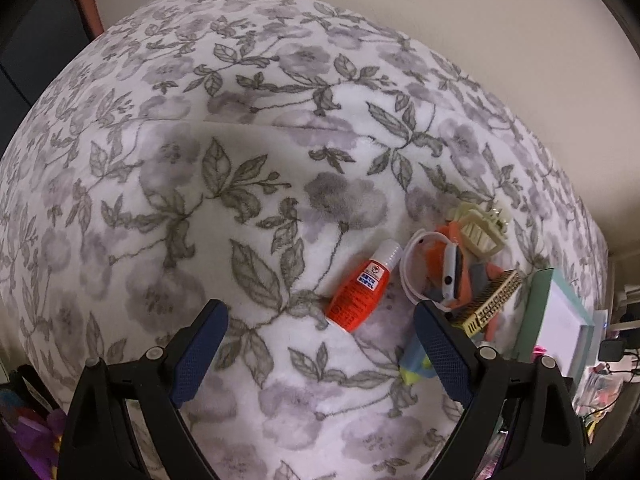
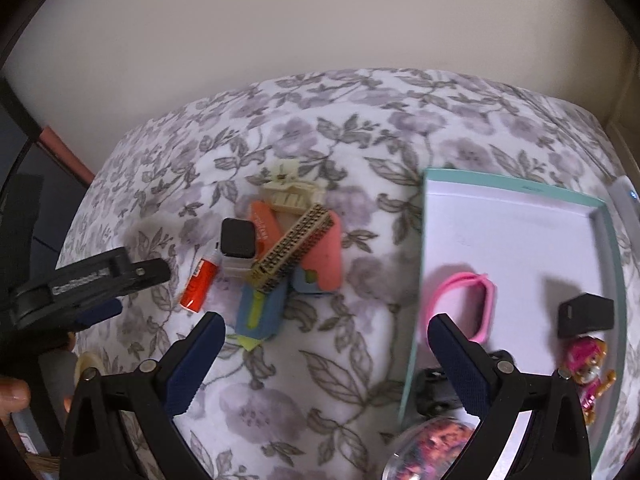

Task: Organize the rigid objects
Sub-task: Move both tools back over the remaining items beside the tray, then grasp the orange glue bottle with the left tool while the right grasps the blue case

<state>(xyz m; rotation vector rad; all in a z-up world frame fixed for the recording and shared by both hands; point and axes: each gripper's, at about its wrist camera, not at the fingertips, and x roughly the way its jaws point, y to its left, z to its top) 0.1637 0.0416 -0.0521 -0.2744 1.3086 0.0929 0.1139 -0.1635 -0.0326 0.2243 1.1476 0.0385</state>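
Just ahead of the left gripper (image 1: 320,316), whose blue ribbed pads stand wide with nothing between them, lies the orange glue bottle (image 1: 357,289) on the soft floral blanket (image 1: 200,160): a smooth, hard plastic body with a clear cap, its long axis slanting up and to the right, so it sits a little right of the midline, nearer the right-hand finger. The left hand looks the nearer one to it. Beyond the bottle a loose heap holds a white-strapped smartwatch (image 1: 448,268), a studded gold clip (image 1: 494,300) and a cream claw clip (image 1: 480,228), overlapping. The right gripper (image 2: 326,338) also gapes empty, over bare blanket between the heap and the teal-rimmed box (image 2: 516,188), where a pink band (image 2: 464,300) and a black block (image 2: 586,314) lie on its white floor.
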